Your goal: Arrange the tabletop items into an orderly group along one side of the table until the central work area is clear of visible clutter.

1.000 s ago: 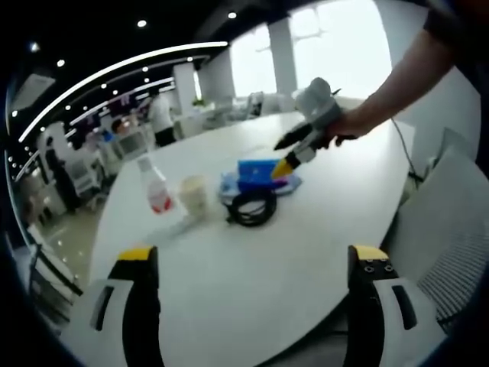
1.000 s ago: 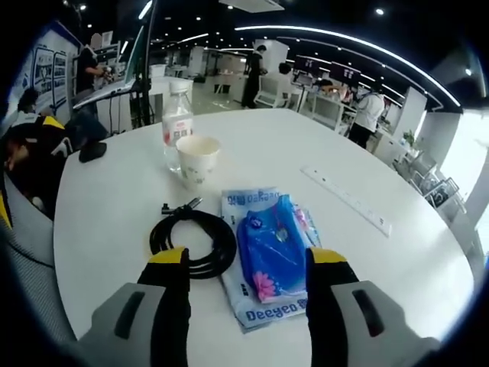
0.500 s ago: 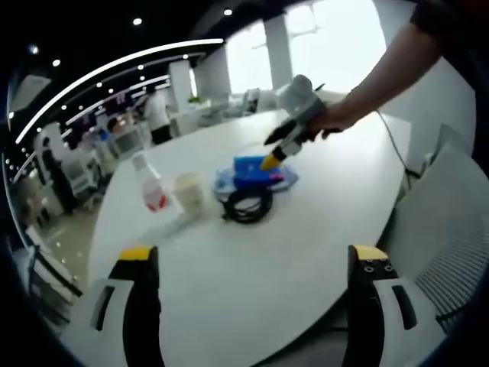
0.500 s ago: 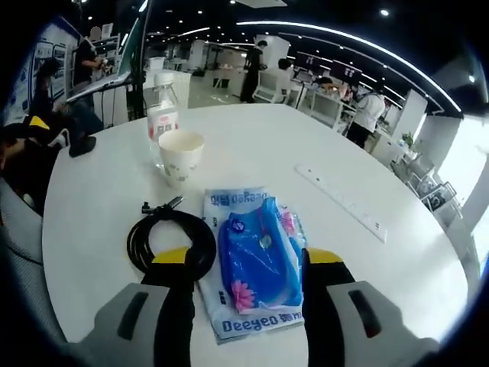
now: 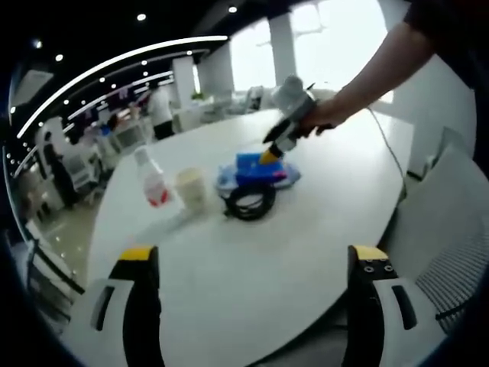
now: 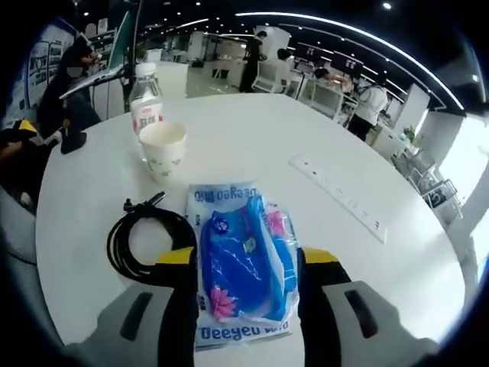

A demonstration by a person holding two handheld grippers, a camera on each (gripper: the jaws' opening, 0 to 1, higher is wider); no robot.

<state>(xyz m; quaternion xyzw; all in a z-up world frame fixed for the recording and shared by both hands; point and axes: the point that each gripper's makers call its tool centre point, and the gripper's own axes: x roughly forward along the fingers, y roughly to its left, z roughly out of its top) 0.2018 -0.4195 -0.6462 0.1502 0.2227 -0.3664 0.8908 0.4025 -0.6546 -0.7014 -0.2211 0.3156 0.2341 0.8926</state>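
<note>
Our right gripper [image 6: 243, 264] has its jaws apart, straddling the blue pack [image 6: 246, 256]; yellow tips sit at either flank of it, and whether they touch yet we can't tell; nothing is clamped. The pack lies on a flat white packet [image 6: 221, 200], so the squeeze should take the blue pack only, or both squarely, not drag the lower one by a corner. Just left of the left jaw is the coiled cable [image 6: 142, 241]; keep that jaw off the loop or it rides along. Further out stand the cup [image 6: 163, 149] and bottle [image 6: 145, 107], close together, upright, near the table [image 6: 260, 138] edge; that looks like the side to group on. A power strip [image 6: 340, 199] lies well apart to the right.

Our left gripper [image 5: 248, 264] is wide and holds nothing, over bare table, well short of the cluster; the right gripper [image 5: 273, 150] shows at the pack [image 5: 255, 167].

Our judgement: close centred on the pack's waist, lift before sliding toward the cup, since soft plastic will buckle; left can take the cable next.
</note>
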